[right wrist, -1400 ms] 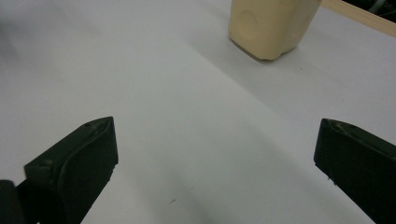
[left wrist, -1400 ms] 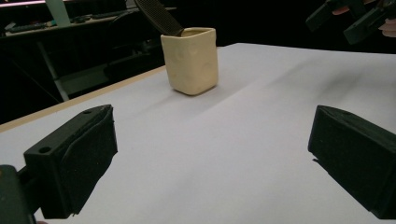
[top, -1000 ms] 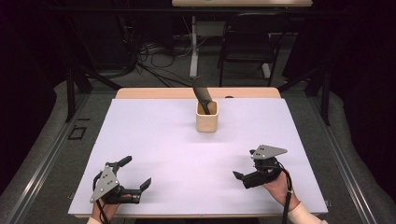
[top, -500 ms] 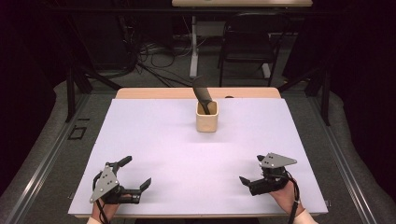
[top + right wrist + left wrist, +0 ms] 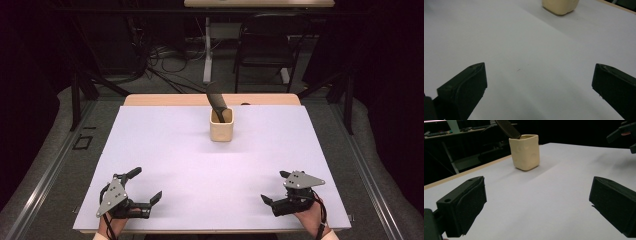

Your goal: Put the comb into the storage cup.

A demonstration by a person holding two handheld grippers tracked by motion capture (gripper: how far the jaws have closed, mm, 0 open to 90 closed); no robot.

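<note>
Your right gripper [image 5: 274, 204] has drawn back toward you; your left gripper [image 5: 145, 200] stays put. Both sets of jaws stand spread and empty. The cream cup [image 5: 221, 125] at mid-table looks rigid and light; its dark brush [image 5: 216, 96] leans, so grip that handle.

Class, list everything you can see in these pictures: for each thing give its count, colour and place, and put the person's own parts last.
Table: one, white top with a wooden far edge, centre of the high view.
Cup: one, cream, upright on the table's far middle.
Dark tool: one, black, standing in the cup, leaning left and away.
Chair: one, black, on the floor beyond the table.
Cables: several, dark, on the floor beyond the table.
Left gripper: one, black, near left corner, jaws apart.
Right gripper: one, black, near right corner, jaws apart.
Hands: two, at the near edge, holding the grippers.
</note>
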